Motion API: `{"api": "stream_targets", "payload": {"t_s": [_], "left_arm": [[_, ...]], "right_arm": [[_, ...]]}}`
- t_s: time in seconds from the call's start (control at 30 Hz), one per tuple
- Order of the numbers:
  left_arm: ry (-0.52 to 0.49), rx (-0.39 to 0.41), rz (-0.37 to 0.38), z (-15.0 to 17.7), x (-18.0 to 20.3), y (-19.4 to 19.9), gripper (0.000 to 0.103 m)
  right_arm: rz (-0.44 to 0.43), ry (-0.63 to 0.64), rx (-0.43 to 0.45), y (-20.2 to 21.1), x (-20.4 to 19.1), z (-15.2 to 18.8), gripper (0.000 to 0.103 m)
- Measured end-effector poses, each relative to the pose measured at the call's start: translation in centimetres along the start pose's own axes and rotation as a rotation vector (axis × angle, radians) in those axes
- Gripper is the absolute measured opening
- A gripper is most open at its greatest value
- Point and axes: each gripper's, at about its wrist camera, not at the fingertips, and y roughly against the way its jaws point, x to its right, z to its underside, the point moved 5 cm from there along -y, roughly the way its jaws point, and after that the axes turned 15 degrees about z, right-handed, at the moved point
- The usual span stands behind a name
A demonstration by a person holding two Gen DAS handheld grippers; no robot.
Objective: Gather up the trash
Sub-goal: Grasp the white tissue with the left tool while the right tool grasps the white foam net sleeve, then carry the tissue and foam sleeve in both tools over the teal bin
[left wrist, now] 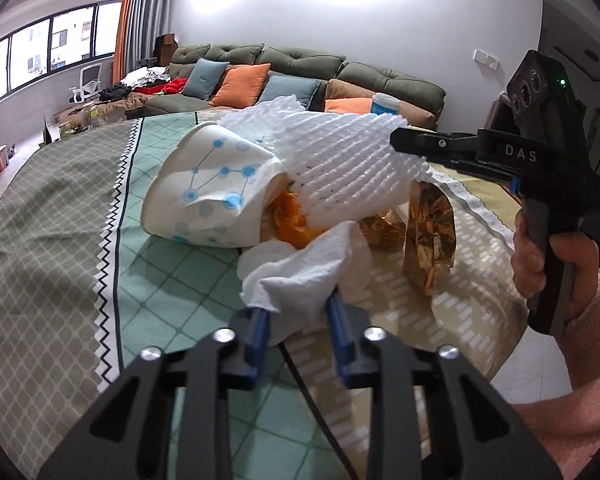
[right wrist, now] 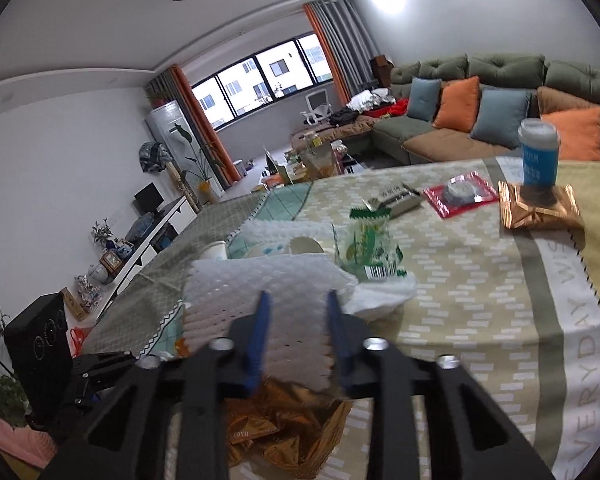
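Trash lies heaped near the edge of the table, which we see draped in one patterned cloth of grey, mint and tan panels. Largest in the pile is one white foam fruit net, a ribbed mesh sleeve; our right gripper has its blue fingers set on either side of the net's end, though we cannot tell whether they press it. Beneath it lies one white paper cup on its side, printed with linked blue dots, its mouth turned toward a clump of orange peel. One crumpled white paper towel sits in front, its near end between the parted fingers of our left gripper, jaws apart with no visible squeeze. A crinkled gold foil wrapper stands just beside the towel. Only the right wrist view shows the far side of the table: one green-printed clear wrapper, one red packet, one small grey box, one copper-coloured foil pouch and one blue cup with a pale lid standing on it. Only the left wrist view shows the orange peel and our right hand on its handle.
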Motion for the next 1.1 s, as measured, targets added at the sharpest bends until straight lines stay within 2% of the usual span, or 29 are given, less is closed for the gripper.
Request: {"api": "stream_targets", "payload": {"t_s": [0.03,0.4,0.57,0.7,1.1], "left_arm": [[-0.001,0.004,0.001,-0.2,-0.1,0.1,0.023],[-0.024,0.126,-0.019,-0.1,0.5,6.6,0.021],[-0.011,0.184,-0.089,-1.2,-0.8,9.8,0.021],[0.014,0.217,-0.156,-1.2,-2.2,12.1,0.021],[0.163,0.274,-0.415,0.9,-11.0,20.5,0.021]], "right_arm": [[-0.009,0.004,0.009,0.3,-0.2,-0.4,0.017],[-0.113,0.036,0.115,3.4,-3.2,-4.2,0.016],[-0.167,0.068,0.124,3.3,-6.3,-5.1,0.016],[-0.205,0.092,0.099,1.5,-9.1,-5.4,0.016],[-0.338,0.176,-0.008,-5.4,-20.2,-5.5,0.016]]}}
